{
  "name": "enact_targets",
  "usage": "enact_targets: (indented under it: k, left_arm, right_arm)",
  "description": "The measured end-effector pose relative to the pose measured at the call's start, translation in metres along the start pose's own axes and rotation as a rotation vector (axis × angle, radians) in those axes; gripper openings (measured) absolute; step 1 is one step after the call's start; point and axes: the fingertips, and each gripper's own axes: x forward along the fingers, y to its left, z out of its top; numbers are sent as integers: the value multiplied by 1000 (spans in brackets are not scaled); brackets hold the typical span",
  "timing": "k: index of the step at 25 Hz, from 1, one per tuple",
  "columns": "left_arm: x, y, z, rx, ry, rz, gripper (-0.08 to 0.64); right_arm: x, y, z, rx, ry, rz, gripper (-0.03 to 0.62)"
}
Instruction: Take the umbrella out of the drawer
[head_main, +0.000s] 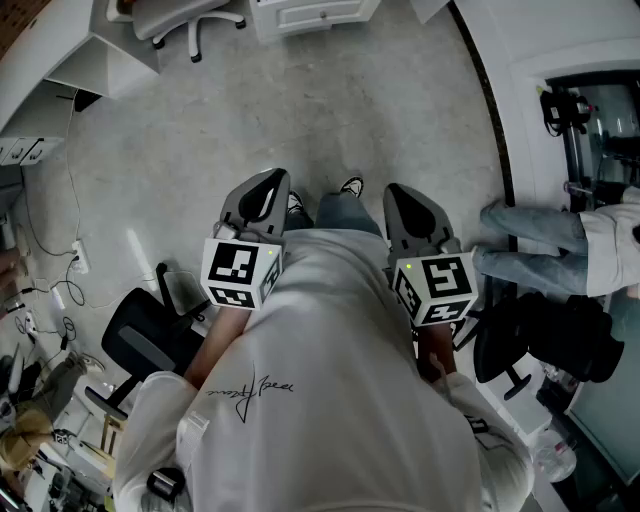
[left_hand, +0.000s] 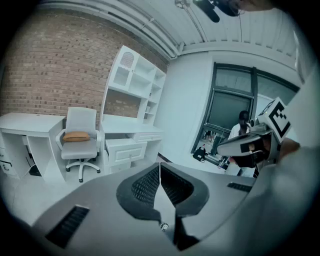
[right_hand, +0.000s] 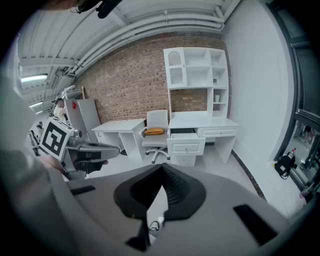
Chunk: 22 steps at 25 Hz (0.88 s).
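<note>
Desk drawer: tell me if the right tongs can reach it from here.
Probably not yet. The right tongs are shut and empty, and the drawer stands well away across the floor. Nothing seems to block the way, but the person would have to walk over first.

Looking like office/study room: white desk (right_hand: 202, 121) carrying hutch shelving (right_hand: 197, 70), swivel chair (right_hand: 156, 131) sitting against brick wall (right_hand: 125, 85).

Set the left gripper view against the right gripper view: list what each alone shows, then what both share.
Left gripper view only: the right gripper and a person standing beyond it. Right gripper view only: the left gripper. Both: the brick wall, the white chair with an orange cushion, and the shelved desk.
</note>
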Motion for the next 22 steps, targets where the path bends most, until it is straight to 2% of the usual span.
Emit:
enact_targets:
  k: [3, 9, 12, 16, 19, 22]
  left_arm:
    - [0, 2, 1, -7, -2, -3, 18]
    - [-4, 2, 12, 19, -43, -3, 18]
    - [-8, 6, 16, 20, -71, 9, 18]
    - [-6, 3, 14, 7, -66, 2, 18]
    - [-7, 2, 21, -4, -111, 27, 18]
    - [-4, 6, 25, 11, -116, 47, 18]
  right_arm:
    - [0, 2, 4, -7, -8, -1, 23]
    - [-4, -3, 12, 47, -49, -20, 26]
    - [-4, -1, 12, 45, -45, -21, 26]
    - [-6, 2, 11, 21, -35, 8, 26]
    - [-10, -3, 7, 7, -13, 12, 26]
    - [-10, -15, 11, 5, -5, -1, 26]
